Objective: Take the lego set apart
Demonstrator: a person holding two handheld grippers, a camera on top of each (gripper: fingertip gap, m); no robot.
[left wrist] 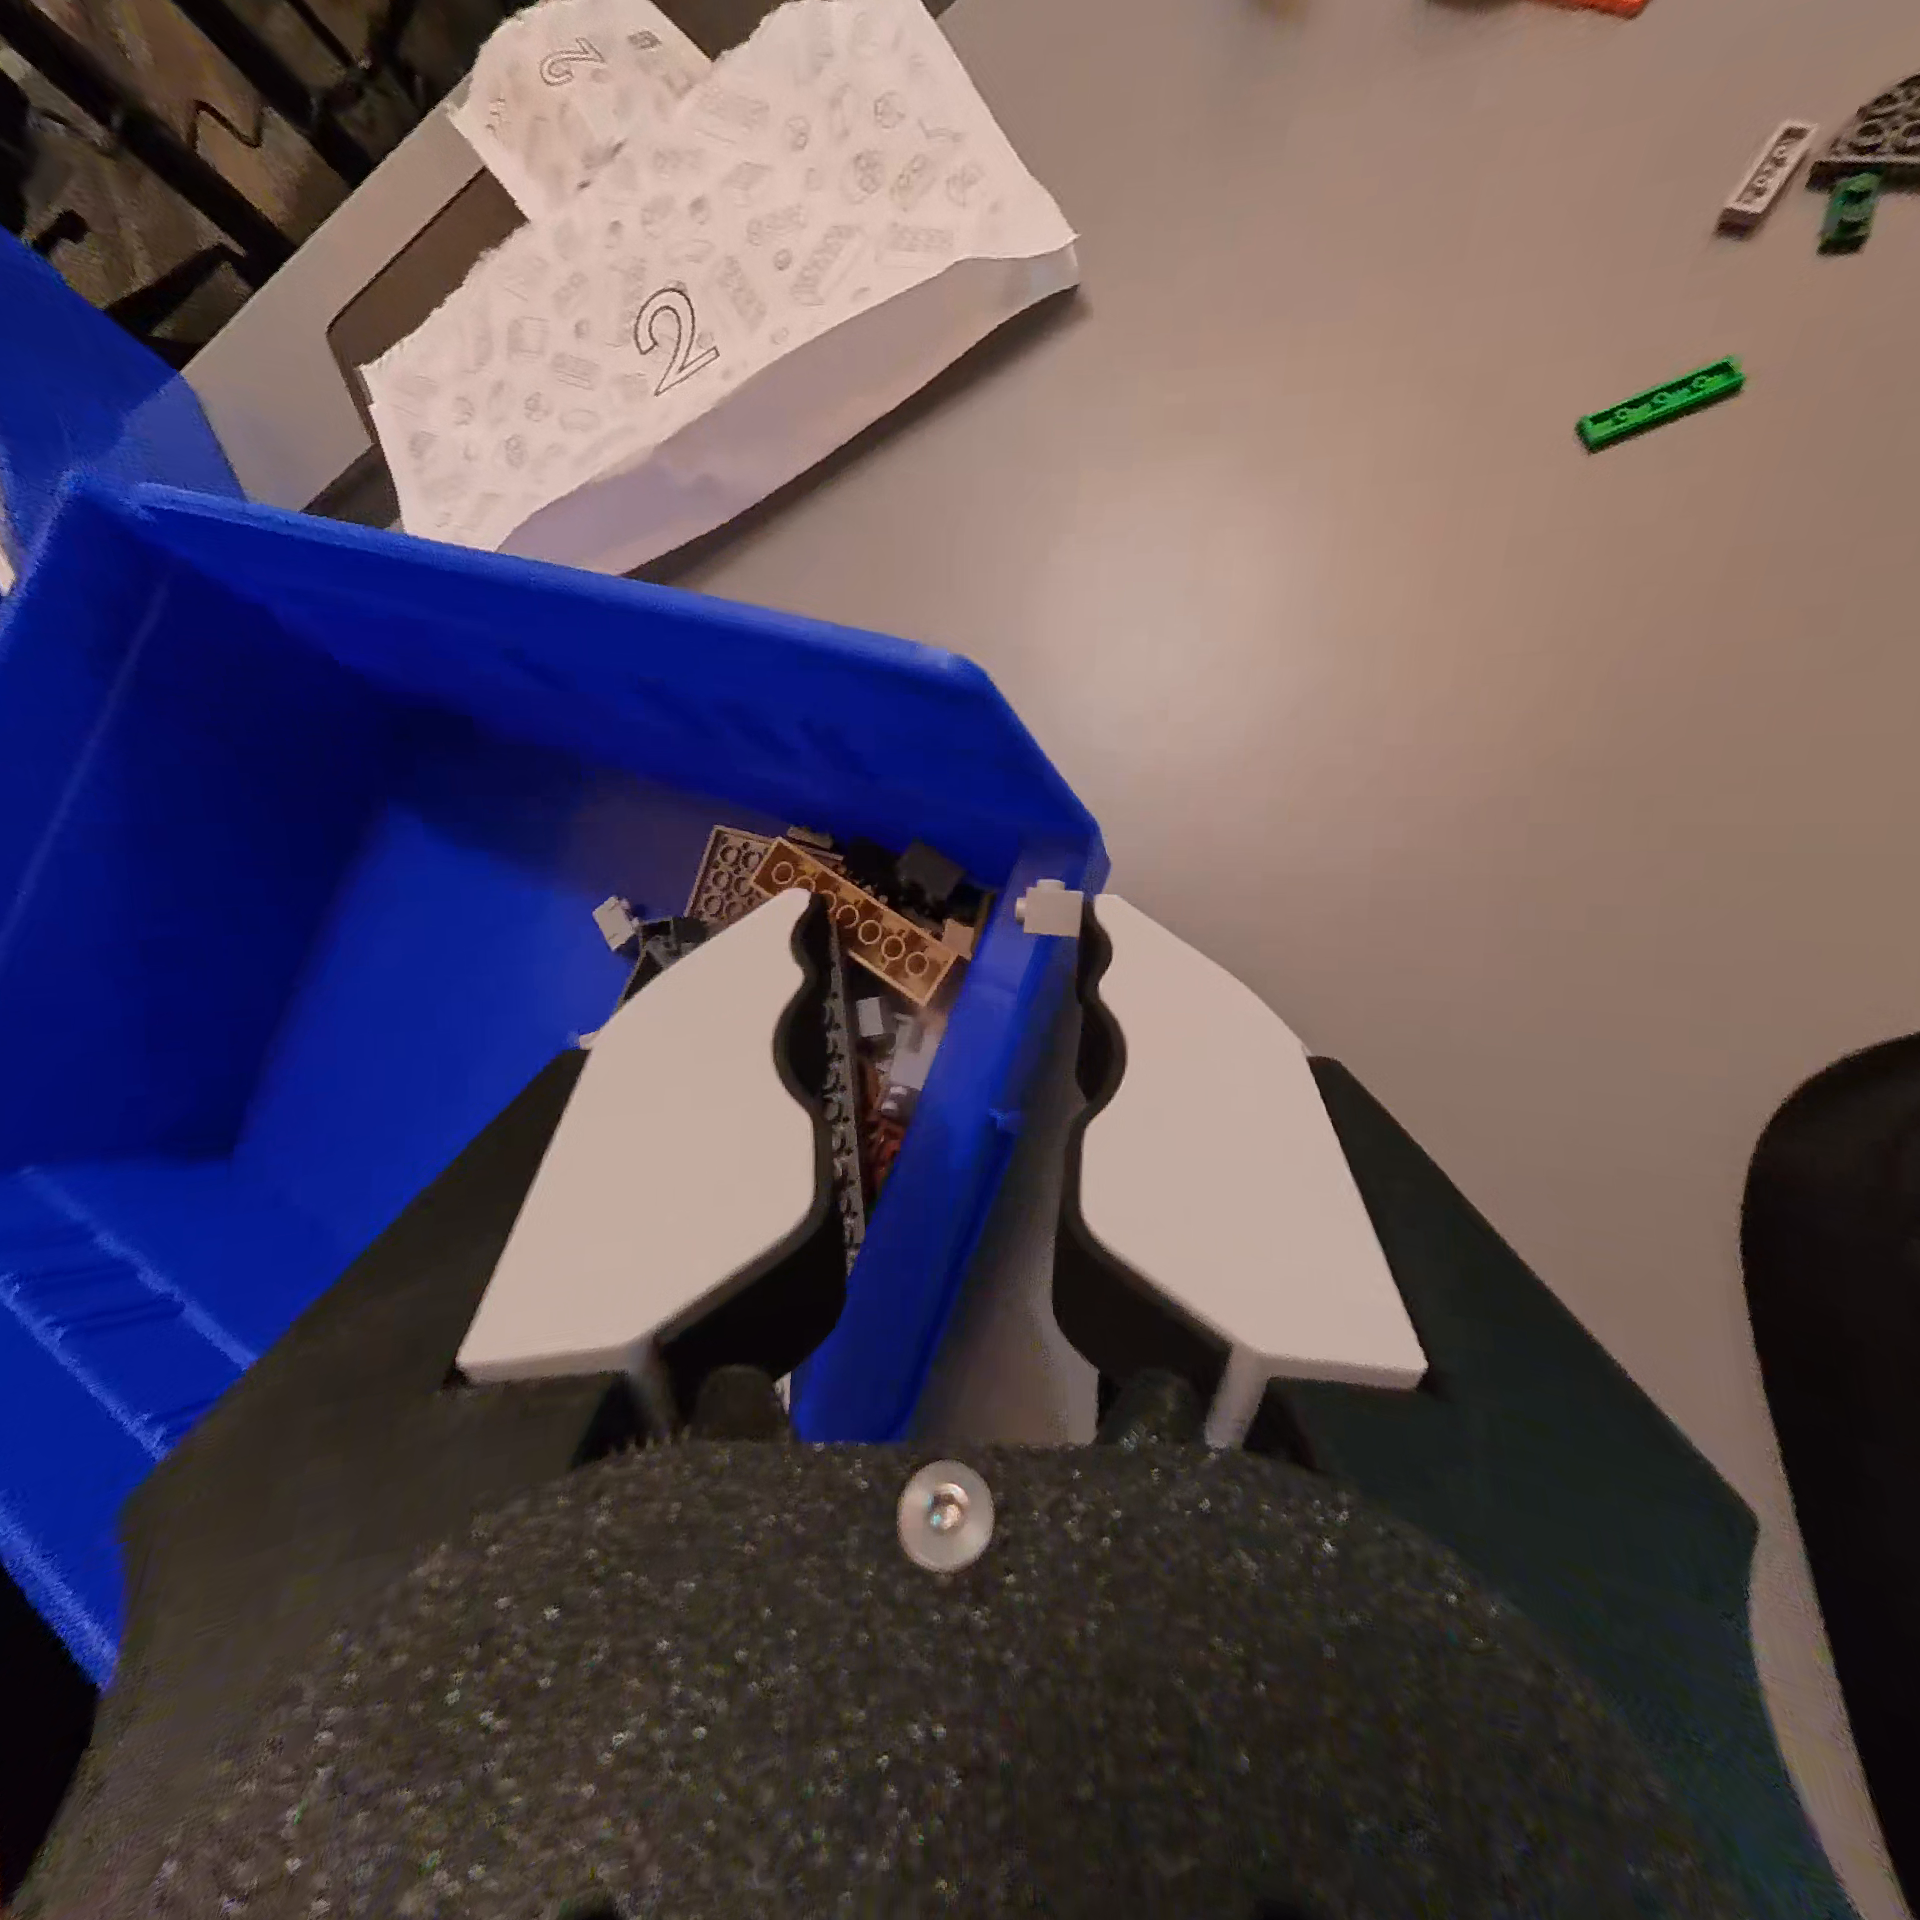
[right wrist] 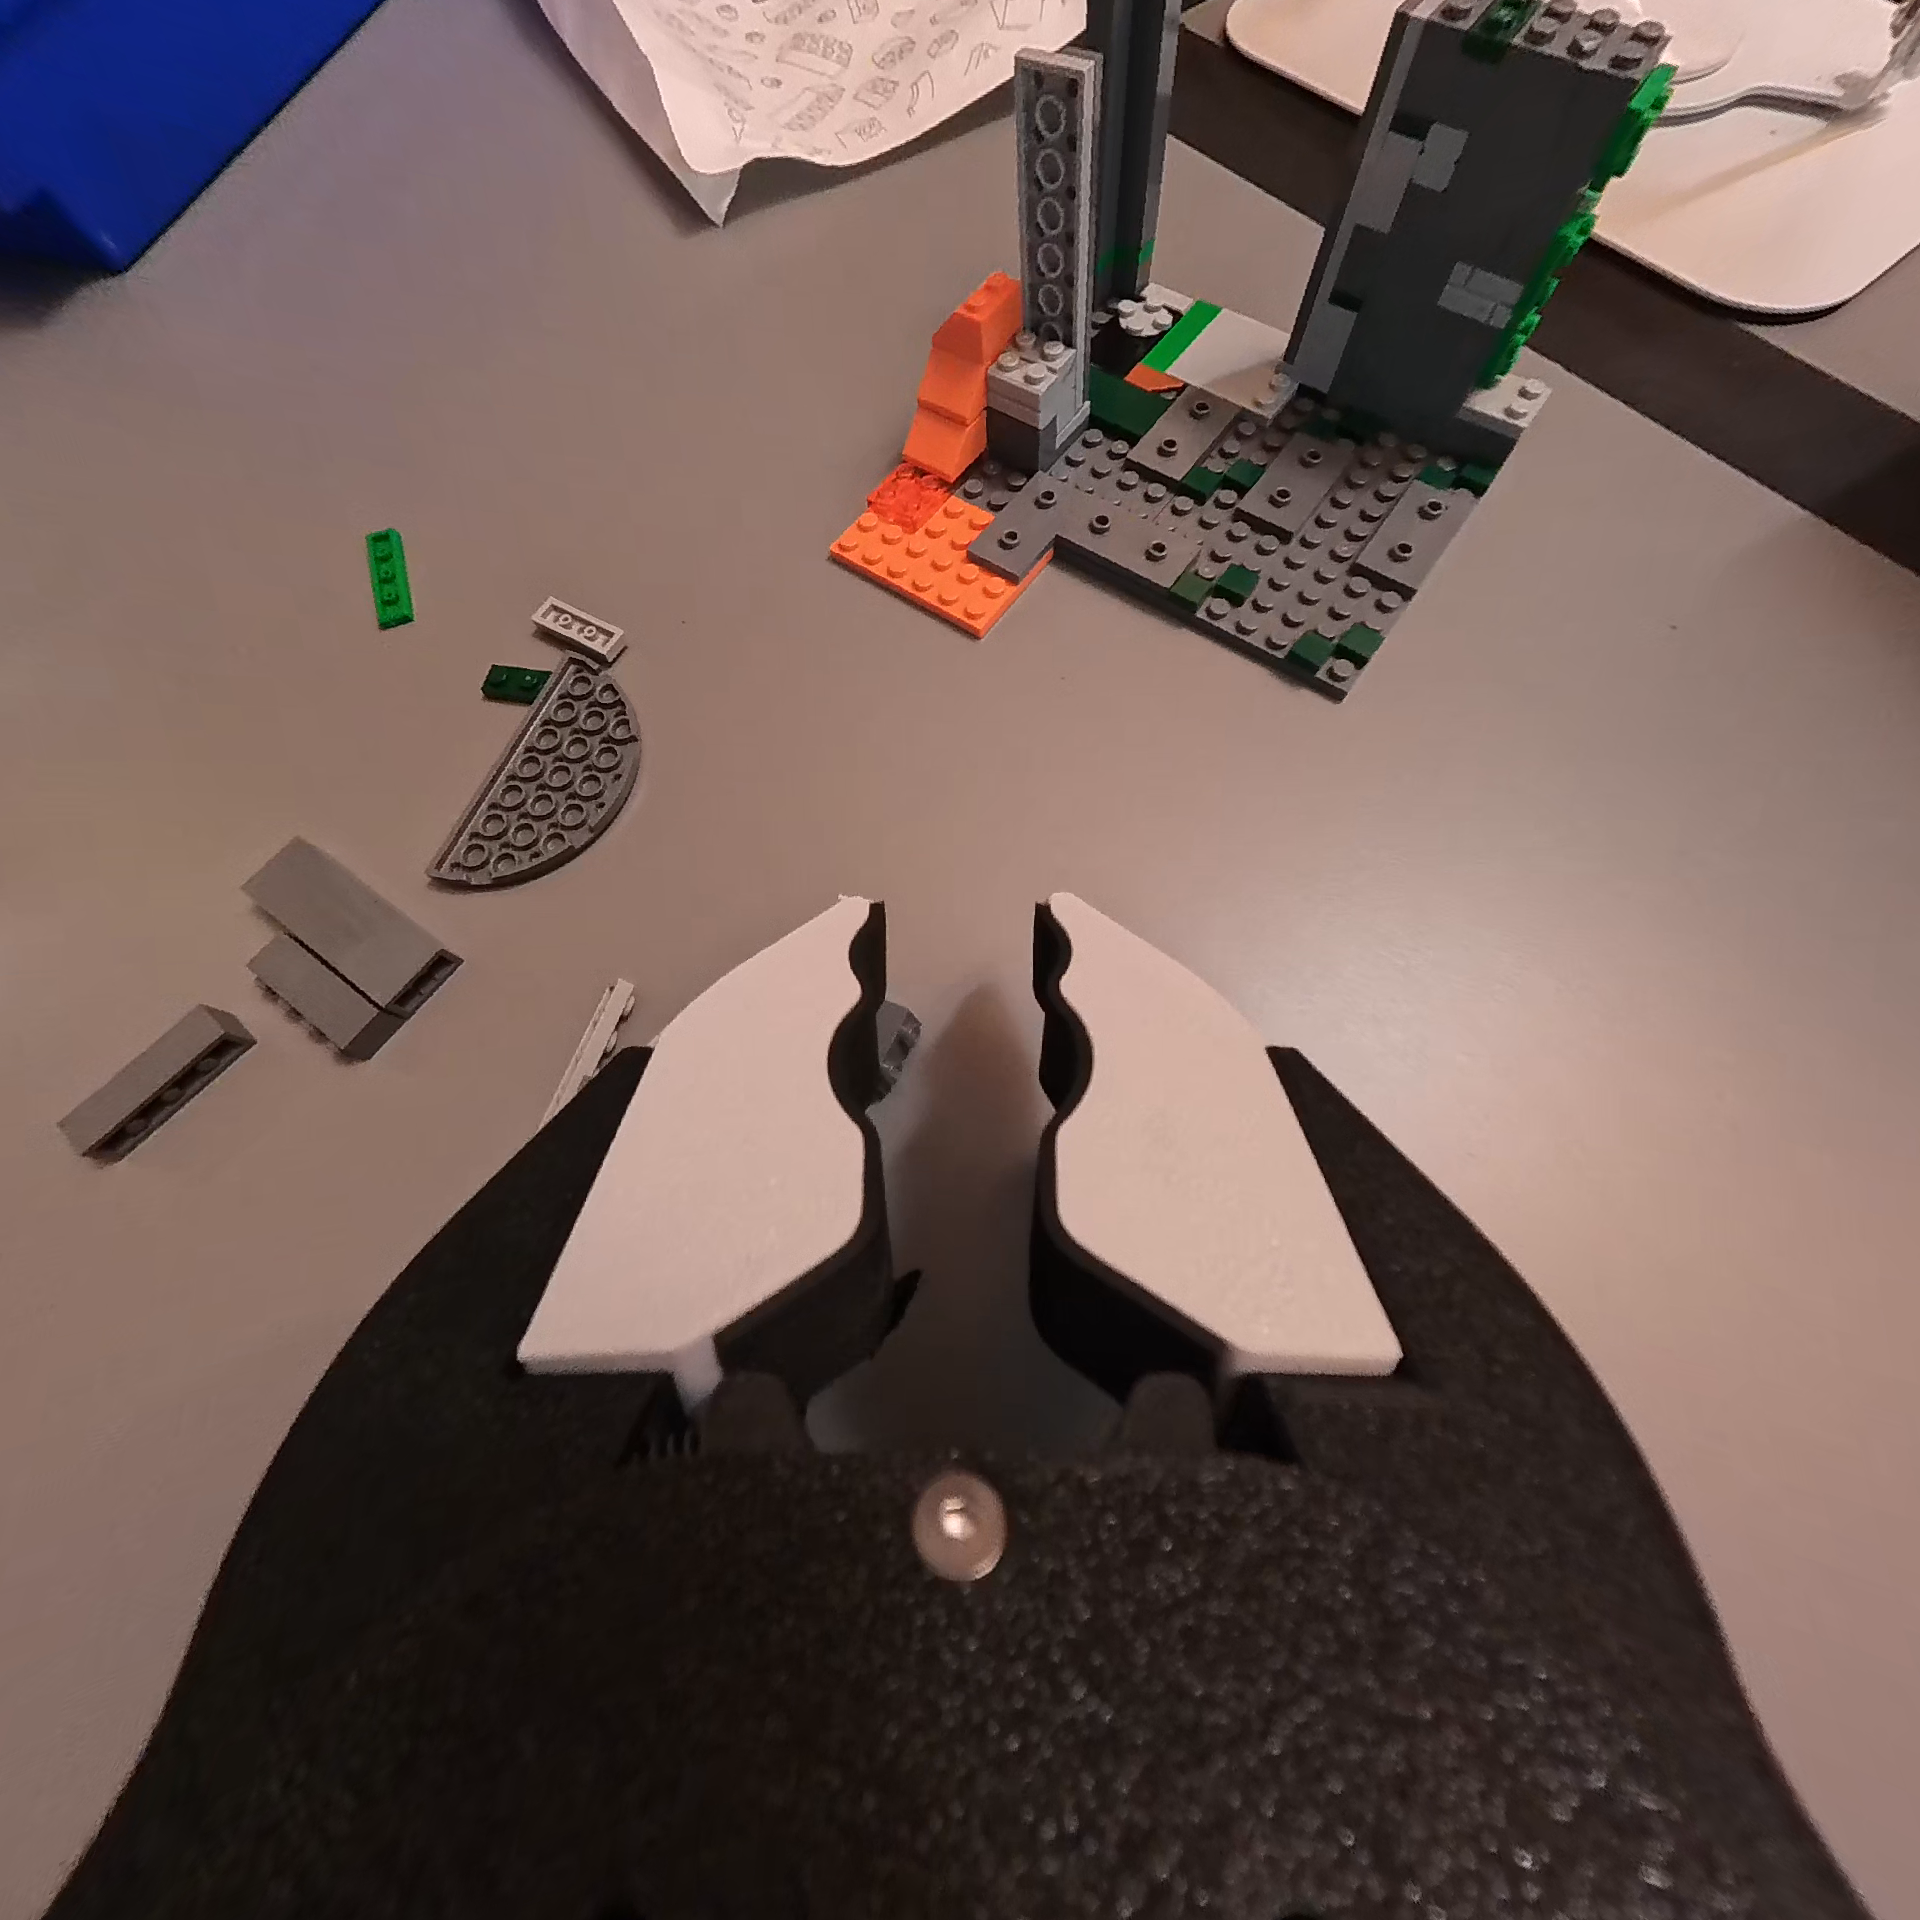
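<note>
1. Blue plastic fills the left wrist view: a blue bin (left wrist: 436,831) sits on the grey table (left wrist: 1351,675), and the left gripper (left wrist: 945,909) hangs over its corner with its fingers spread apart, one above the bin's inside and one outside the wall. A small light grey brick (left wrist: 1047,908) sits at the bin's rim right by the outer fingertip; whether the finger touches it I cannot tell. Loose pieces lie heaped in the bin, a tan plate (left wrist: 868,920) among them.
2. Beyond the bin lies a torn white paper bag (left wrist: 727,270), and a green plate (left wrist: 1659,402) lies alone, well apart.
3. Over in the right wrist view, the right gripper (right wrist: 959,904) hovers above the table with its fingers parted and nothing clamped.
4. Ahead stands the lego set (right wrist: 1247,416), still mostly built, grey walls on a studded base with an orange corner.
5. Off to the left lie loose parts: a dark grey half-round plate (right wrist: 556,779), grey sloped bricks (right wrist: 343,940) and a small green plate (right wrist: 389,578)
</note>
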